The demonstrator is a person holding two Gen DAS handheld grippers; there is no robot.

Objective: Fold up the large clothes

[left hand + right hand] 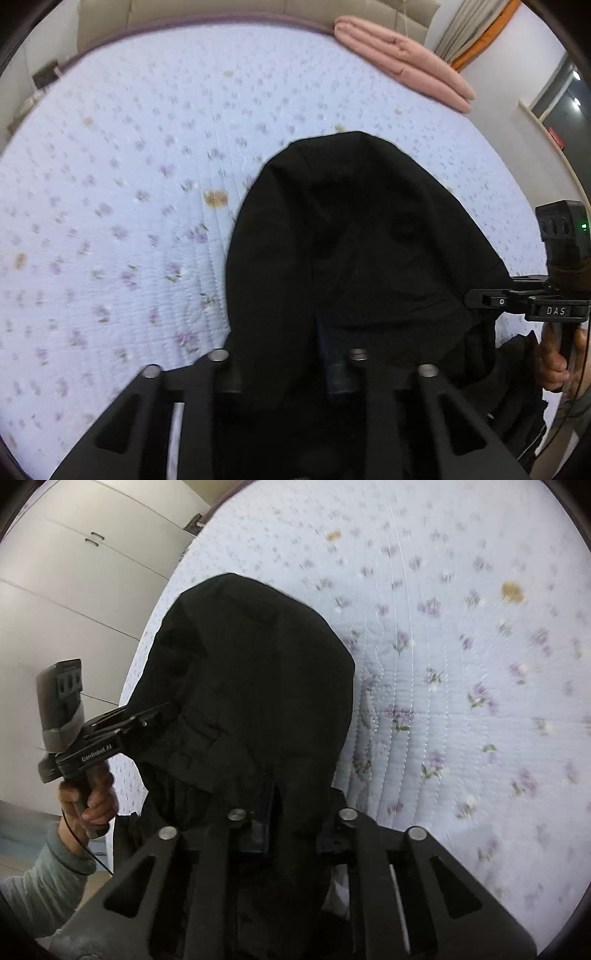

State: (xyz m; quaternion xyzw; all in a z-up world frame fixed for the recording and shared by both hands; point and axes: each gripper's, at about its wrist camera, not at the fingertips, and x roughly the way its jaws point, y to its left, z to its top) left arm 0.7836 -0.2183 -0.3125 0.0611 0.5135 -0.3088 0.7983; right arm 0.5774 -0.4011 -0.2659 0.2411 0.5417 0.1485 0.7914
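A large black garment (351,240) hangs in a bunched hood-like shape above the bed, and it fills the middle of both views (251,686). In the right wrist view my left gripper (164,712) comes in from the left, its fingers pinched together on the garment's edge. The left wrist view shows my right gripper (474,298) from the right side, likewise shut on the cloth's edge. In each gripper's own view the fingertips are buried under black fabric. A hand (92,801) in a grey-green sleeve holds the left gripper's handle.
The bed has a pale blue quilted sheet (110,184) with small purple flowers. A folded pink blanket (402,59) lies at its far right corner by a beige headboard (221,14). White wardrobe doors (74,572) stand beyond the bed's left edge.
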